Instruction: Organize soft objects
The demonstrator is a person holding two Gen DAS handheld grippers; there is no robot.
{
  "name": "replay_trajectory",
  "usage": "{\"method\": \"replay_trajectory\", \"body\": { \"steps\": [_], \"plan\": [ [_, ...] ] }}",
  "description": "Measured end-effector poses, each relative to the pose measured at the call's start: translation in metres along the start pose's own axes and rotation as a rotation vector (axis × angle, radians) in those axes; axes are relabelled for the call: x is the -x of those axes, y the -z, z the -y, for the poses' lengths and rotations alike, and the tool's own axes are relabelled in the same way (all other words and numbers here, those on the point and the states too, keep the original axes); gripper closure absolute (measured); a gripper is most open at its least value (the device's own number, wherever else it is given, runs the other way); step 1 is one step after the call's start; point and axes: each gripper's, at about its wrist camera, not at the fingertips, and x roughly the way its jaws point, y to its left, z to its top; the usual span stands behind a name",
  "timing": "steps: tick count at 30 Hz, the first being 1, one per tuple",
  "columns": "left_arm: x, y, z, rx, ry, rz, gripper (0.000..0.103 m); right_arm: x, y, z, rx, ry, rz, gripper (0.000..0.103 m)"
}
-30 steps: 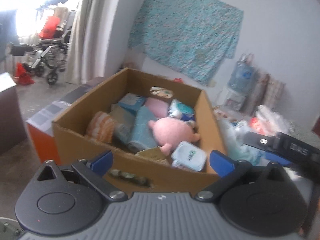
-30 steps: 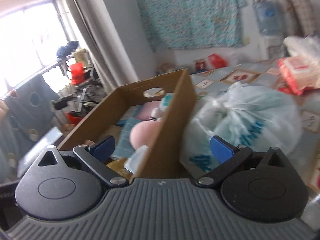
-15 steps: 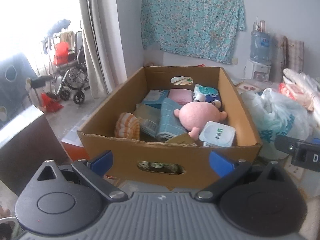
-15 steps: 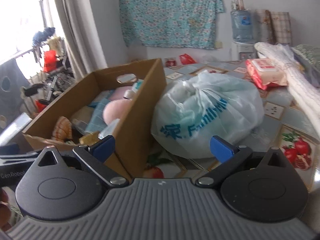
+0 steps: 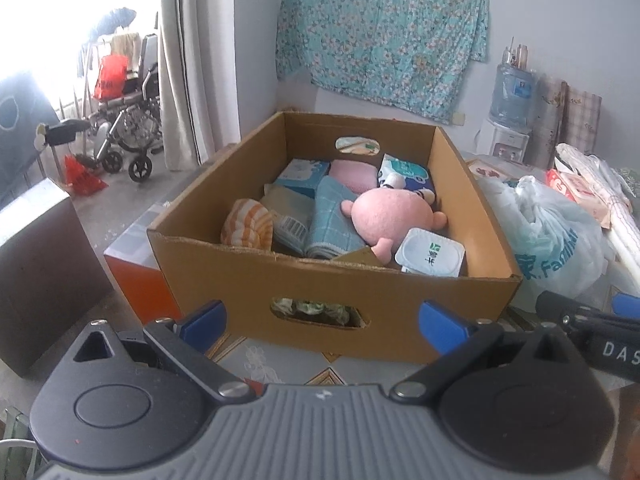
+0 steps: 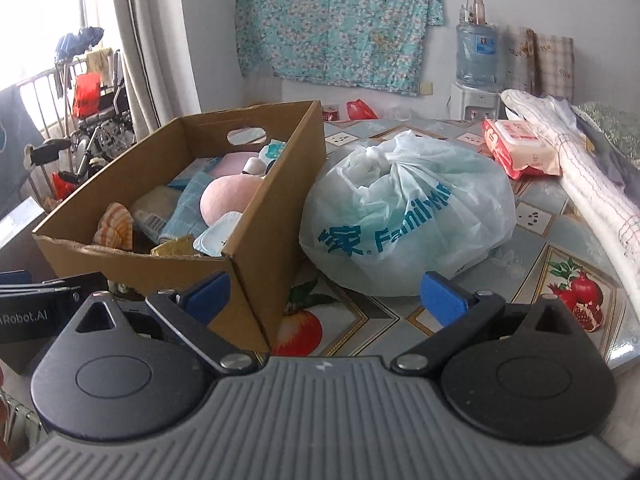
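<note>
Cardboard box [image 5: 320,280] brims with a pink plush toy [image 5: 392,216]; each gripper spread, empty.

Floral teal cloth [image 5: 384,28] hangs on the back wall; water dispenser [image 6: 476,80] stands below its right corner. Wheelchair [image 5: 124,136] sits beside the curtain [image 5: 192,60] at the window. Fruit-print tablecloth [image 6: 560,280] covers the table.
</note>
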Motion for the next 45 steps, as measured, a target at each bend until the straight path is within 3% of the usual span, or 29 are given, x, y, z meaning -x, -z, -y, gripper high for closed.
{"method": "replay_trajectory", "body": {
  "steps": [20, 45],
  "plan": [
    [-0.012, 0.004, 0.001, -0.029, -0.085, -0.063, 0.000, -0.022, 0.000, -0.012, 0.026, -0.069, -0.115, 0.001],
    [-0.016, -0.001, 0.001, -0.011, -0.082, -0.067, 0.000, -0.033, -0.006, -0.015, 0.046, -0.059, -0.138, 0.001]
  ]
}}
